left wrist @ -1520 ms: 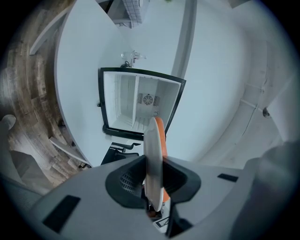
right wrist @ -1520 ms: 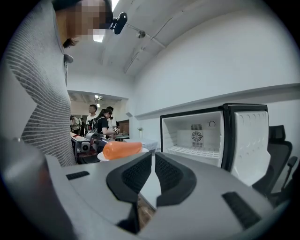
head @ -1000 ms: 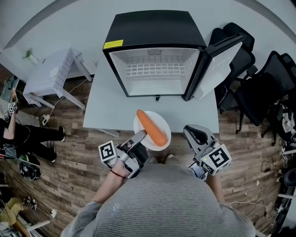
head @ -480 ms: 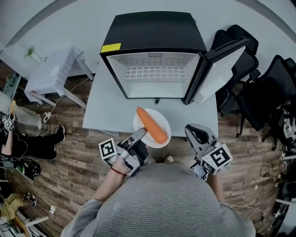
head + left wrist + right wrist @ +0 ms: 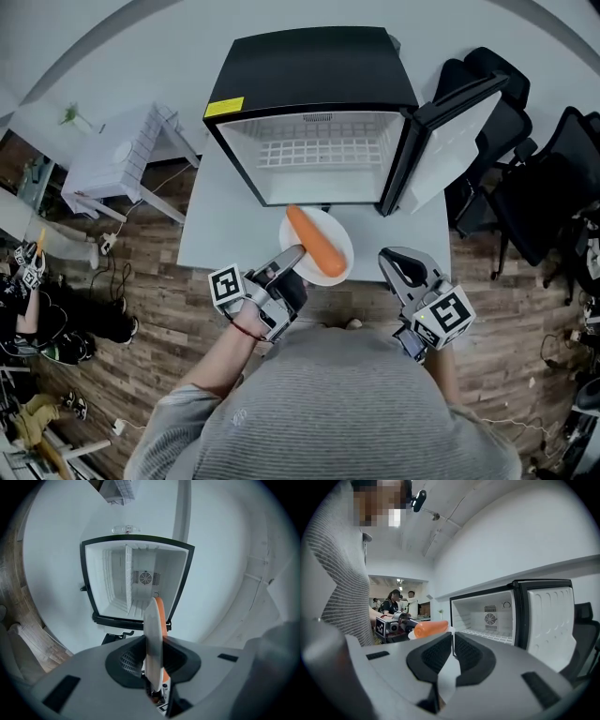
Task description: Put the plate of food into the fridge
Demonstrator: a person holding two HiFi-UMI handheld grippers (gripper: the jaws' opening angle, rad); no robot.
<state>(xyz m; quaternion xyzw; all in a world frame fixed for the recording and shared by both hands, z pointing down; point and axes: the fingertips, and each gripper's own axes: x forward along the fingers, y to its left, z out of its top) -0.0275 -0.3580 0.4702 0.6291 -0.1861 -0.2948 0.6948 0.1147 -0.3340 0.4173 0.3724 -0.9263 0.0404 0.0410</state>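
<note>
A white plate with a carrot on it hangs just in front of the open black fridge. My left gripper is shut on the plate's near rim. In the left gripper view the plate stands edge-on between the jaws, the carrot lies behind it, and the empty fridge interior is straight ahead. My right gripper is to the right of the plate, shut and empty. Its own view shows the gripper, the carrot at left and the fridge ahead.
The fridge sits on a white table and its door swings open to the right. Black chairs stand at the right, a small white table at the left. A person is on the wooden floor at far left.
My left gripper has carried the plate and carrot closer to the fridge opening. The right gripper has drifted along beside it, still shut.
</note>
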